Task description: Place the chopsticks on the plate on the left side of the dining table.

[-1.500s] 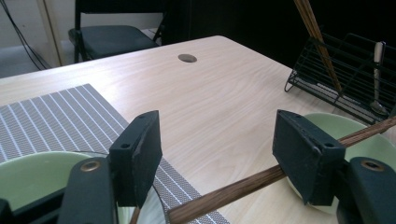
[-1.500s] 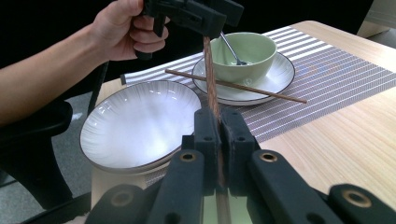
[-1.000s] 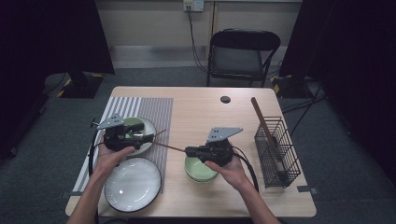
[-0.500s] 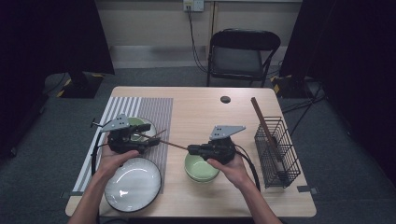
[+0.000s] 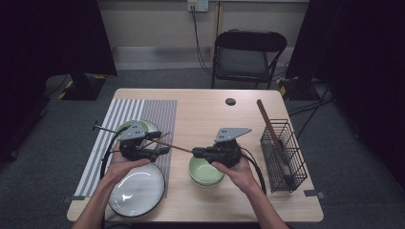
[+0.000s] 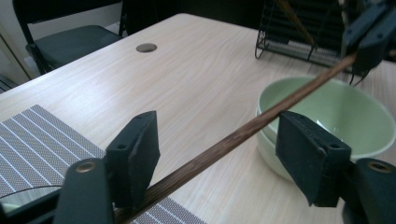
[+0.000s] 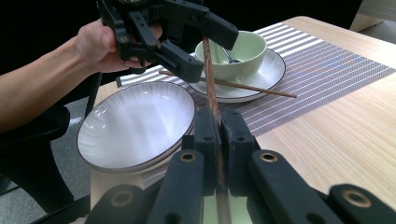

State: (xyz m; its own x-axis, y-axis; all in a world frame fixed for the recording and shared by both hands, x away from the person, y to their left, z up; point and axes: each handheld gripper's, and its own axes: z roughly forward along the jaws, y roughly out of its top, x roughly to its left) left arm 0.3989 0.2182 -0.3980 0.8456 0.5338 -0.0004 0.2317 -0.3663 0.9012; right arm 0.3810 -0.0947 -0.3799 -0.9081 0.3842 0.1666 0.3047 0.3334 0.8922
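A slim brown wooden chopstick (image 5: 174, 147) is pinched by the right gripper (image 5: 197, 152); its long axis runs between the spread jaws of the left gripper (image 6: 219, 154), which have just been closing.

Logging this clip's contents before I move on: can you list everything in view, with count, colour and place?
chopstick: 1, brown wood, in the air between both grippers
second chopstick: 1, brown, across the far plate's rim
green bowls: stack near table centre, under the right gripper
small green bowl: 1, on the far plate, utensil inside
far plate: 1, white, on the mat
near plate: 1, white, dark rim, table's near edge
striped mat: 1, grey-white, table's left
wire rack: 1, black, table's right
table: 1, light wood
chair: 1, black, behind table
left gripper: jaws open around the chopstick
right gripper: jaws shut on the chopstick
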